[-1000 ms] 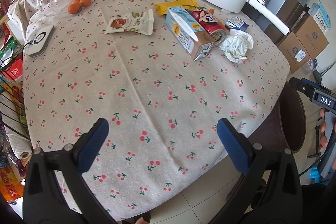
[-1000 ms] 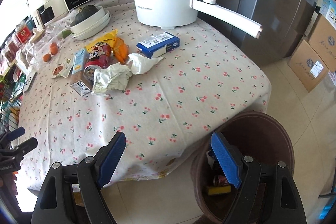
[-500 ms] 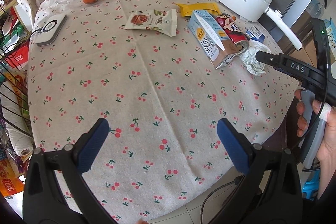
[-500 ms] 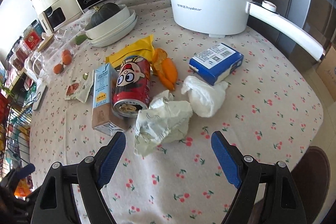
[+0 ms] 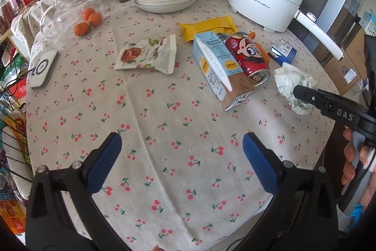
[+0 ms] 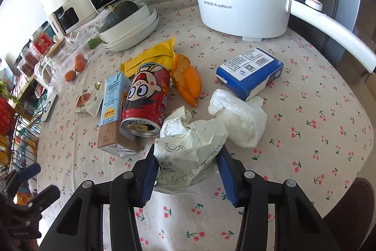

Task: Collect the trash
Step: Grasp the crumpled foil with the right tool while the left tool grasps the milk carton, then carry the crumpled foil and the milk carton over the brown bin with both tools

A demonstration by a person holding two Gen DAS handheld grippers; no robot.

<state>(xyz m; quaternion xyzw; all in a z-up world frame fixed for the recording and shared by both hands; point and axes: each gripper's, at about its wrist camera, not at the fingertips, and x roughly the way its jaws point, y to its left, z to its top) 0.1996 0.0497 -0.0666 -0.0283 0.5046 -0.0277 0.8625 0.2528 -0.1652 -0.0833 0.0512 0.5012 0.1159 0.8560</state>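
The right tool is seen closing, its blue pads set against both sides of a crumpled paper wrapper. The wrapper lies on the desk, near its front edge, touching a white tissue wad and just beside a red can lying on its side. A milk carton, orange peel, a yellow packet and a blue box are noted behind. The left tool is held wide apart over bare cloth, nothing between its pads. A snack bag lies well apart from it.
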